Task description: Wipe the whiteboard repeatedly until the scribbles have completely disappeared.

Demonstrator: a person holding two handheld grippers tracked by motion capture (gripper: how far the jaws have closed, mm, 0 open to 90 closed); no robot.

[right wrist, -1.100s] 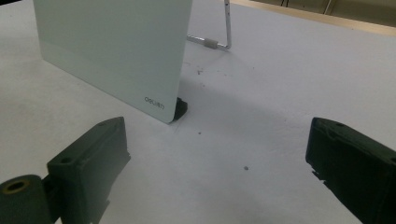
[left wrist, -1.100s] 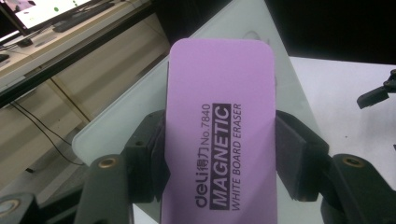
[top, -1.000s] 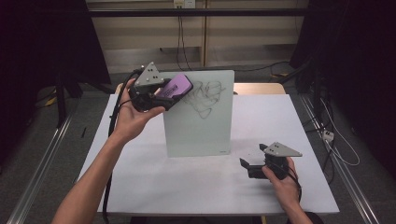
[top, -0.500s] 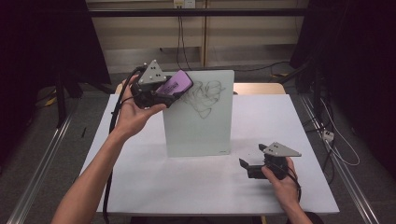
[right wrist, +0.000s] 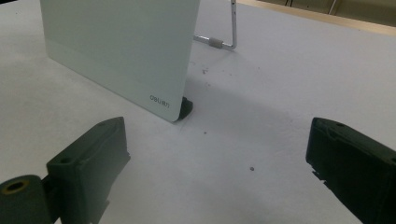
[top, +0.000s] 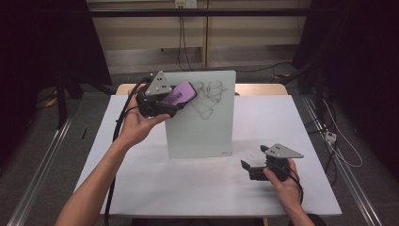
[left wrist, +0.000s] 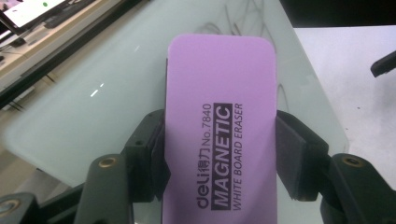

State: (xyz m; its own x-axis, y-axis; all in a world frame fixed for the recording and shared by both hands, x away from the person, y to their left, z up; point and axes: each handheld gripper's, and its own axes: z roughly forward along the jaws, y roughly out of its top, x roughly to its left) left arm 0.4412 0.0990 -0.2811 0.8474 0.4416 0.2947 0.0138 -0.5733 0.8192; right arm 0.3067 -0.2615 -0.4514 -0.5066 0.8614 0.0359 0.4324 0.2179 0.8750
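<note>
Item: purple whiteboard eraser (top: 179, 93), lettered "MAGNETIC WHITE BOARD ERASER" on its face. Clamped across its width in the left gripper (top: 170, 101), one black pad pressed against each long side. Raised off the table, at the upper left part of the board, tilted, far end toward the scribble. Contact with the glass not determinable.

Item: left gripper. Held in the left hand (top: 136, 125), grey three-cornered plate on top, black cable trailing down along the forearm. In the left gripper view, eraser (left wrist: 222, 130) running up between the jaws, board surface behind it.

Item: glass whiteboard (top: 202, 127), pale green, upright on the white table (top: 141, 188), propped by a metal stand (right wrist: 232, 28) at the back and a small dark foot at the lower corner. Black scribble (top: 207, 96) near the top edge, just right of the eraser.

Item: right gripper (top: 254, 168). Held in the right hand (top: 282, 181), low over the table at the near right, well apart from the board. Jaws wide apart, nothing between them; bare tabletop and the board's lower corner (right wrist: 163, 100) ahead in the right gripper view.
</note>
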